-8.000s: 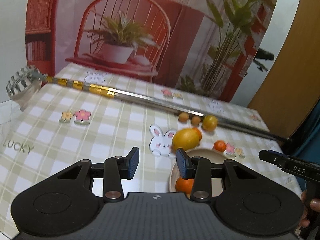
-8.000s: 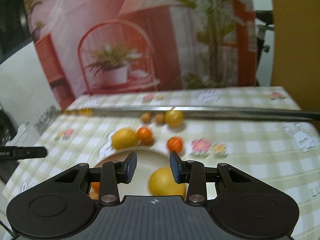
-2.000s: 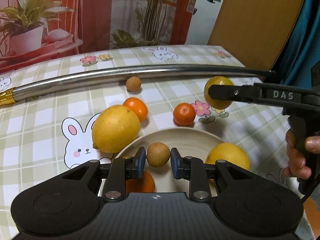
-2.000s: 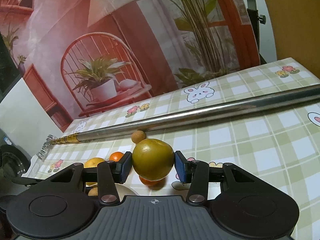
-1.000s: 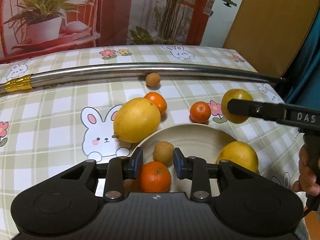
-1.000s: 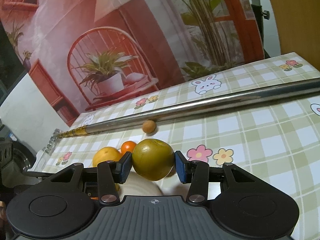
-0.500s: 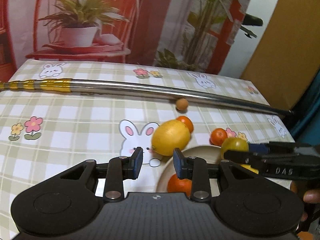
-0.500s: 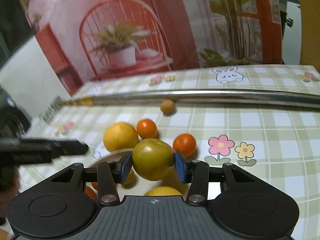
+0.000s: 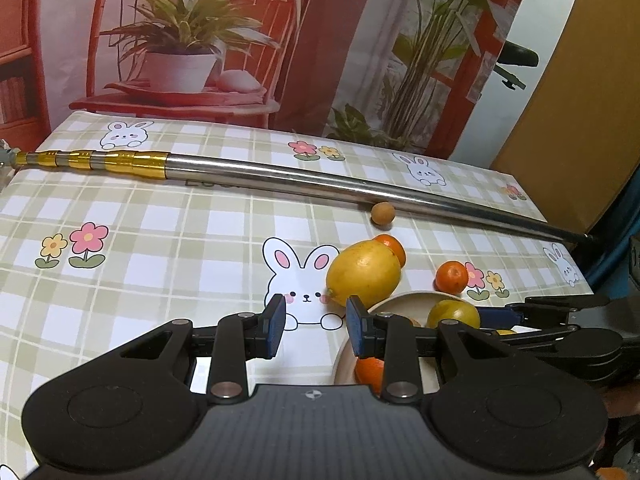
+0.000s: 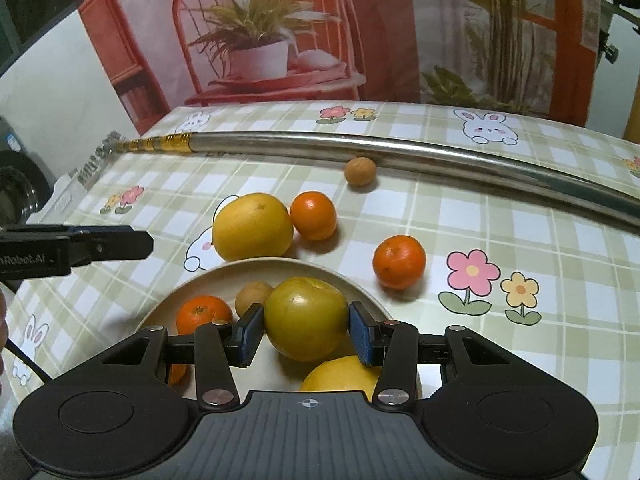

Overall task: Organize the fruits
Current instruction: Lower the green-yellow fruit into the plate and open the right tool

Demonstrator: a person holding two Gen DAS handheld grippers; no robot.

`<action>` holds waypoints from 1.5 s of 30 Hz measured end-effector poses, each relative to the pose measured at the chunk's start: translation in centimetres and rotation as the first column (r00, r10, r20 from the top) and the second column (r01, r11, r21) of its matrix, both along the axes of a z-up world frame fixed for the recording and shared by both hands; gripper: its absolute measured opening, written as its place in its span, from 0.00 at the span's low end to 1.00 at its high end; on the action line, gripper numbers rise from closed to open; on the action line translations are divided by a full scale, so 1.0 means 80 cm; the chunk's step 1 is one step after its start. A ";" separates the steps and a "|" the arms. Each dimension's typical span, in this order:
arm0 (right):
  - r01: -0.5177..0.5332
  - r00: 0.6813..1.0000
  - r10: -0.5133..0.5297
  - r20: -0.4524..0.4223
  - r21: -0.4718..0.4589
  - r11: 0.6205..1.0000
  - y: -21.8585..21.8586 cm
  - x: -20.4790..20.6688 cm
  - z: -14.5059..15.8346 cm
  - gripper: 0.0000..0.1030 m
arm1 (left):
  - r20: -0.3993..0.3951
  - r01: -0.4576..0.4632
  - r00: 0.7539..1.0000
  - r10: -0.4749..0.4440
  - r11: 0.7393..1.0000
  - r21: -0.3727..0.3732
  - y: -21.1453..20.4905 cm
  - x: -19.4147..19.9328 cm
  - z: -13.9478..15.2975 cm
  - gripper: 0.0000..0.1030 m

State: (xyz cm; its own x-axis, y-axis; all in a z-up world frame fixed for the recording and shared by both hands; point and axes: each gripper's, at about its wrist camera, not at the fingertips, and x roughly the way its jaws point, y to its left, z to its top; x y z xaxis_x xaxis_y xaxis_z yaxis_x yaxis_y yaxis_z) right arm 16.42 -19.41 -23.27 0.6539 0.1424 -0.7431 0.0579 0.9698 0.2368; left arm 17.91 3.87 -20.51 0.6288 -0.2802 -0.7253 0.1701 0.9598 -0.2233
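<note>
the right claw (image 10: 306, 334) is clamped on a greenish-yellow round fruit (image 10: 306, 318), pads pressing its two sides, and holds it over the beige plate (image 10: 360, 292). whether the fruit touches the plate cannot be told. in the plate lie a small orange (image 10: 204, 312), a small brown fruit (image 10: 252, 298) just behind the claw's left pad, and a yellow fruit (image 10: 340, 374) partly hidden under the claw body. just beyond the plate's far rim sits a large yellow citrus (image 10: 252, 226) touching a second orange (image 10: 313, 215); a third orange (image 10: 399, 262) sits apart to the right, and another small brown fruit (image 10: 360, 171) lies against a long metal pole (image 10: 400, 154) that crosses the table (image 10: 560, 320) from left to right, its gold-banded end to the left.

the left claw (image 9: 313, 326) stands with its pads a little apart and nothing between them, above the checked cloth with its rabbit print, just left of the plate. in the right wrist view it reaches in from the left edge, near the large citrus.

the table carries a green-and-white checked cloth with rabbits and flowers. behind it hangs a printed backdrop of a red chair and potted plants.

the held fruit is nearly round, so no long axis shows; a small dimple faces up.
</note>
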 end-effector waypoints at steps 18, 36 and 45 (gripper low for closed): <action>0.015 1.000 -0.015 -0.005 -0.002 1.000 -0.005 0.004 -0.005 0.42 | -0.014 -0.009 1.000 0.009 1.000 0.010 -0.003 0.000 -0.002 0.34; 0.094 0.991 -0.095 0.096 0.011 0.995 -0.032 -0.020 0.025 0.42 | 0.012 -0.025 1.000 0.025 1.000 0.010 0.007 0.006 0.013 0.34; 0.171 0.977 -0.169 0.133 -0.005 0.985 -0.068 -0.027 0.037 0.42 | 0.007 0.010 1.000 -0.010 1.000 0.030 0.000 0.033 0.031 0.34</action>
State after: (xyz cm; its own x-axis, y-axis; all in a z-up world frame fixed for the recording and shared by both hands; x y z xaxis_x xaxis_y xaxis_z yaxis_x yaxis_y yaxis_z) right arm 14.27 -24.86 -20.30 0.7597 0.0097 -0.6502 0.1915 0.9522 0.2379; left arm 20.57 3.83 -18.06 0.6314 -0.2650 -0.7287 0.1812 0.9642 -0.1936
